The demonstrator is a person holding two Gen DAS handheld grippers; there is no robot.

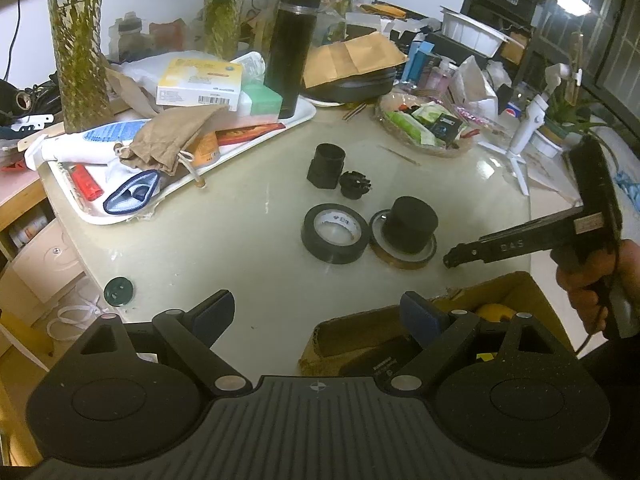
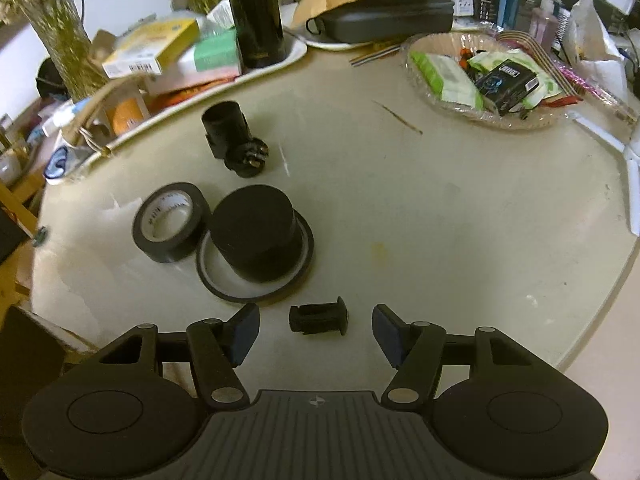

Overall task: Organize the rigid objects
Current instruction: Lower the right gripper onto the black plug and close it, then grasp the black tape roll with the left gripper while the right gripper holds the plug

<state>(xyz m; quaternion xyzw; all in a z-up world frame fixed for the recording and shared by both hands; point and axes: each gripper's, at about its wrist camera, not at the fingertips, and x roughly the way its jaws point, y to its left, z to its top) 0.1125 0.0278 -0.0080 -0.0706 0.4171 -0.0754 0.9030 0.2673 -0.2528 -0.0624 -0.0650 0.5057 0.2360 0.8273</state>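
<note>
Now both grippers spread wide, empty: right gripper straddles small black plug; left gripper over table w/ cardboard box.

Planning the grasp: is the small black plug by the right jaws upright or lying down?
Lying down: the small black plug rests sideways on the table, flange rightward.

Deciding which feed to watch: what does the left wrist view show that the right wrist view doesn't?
Only the left wrist view shows the cardboard box at the near table edge and the right tongs from the side.

Only the right wrist view shows a small black plug lying between the open right tongs.

Both show the black tape roll, the black cylinder and the black thermos.
</note>
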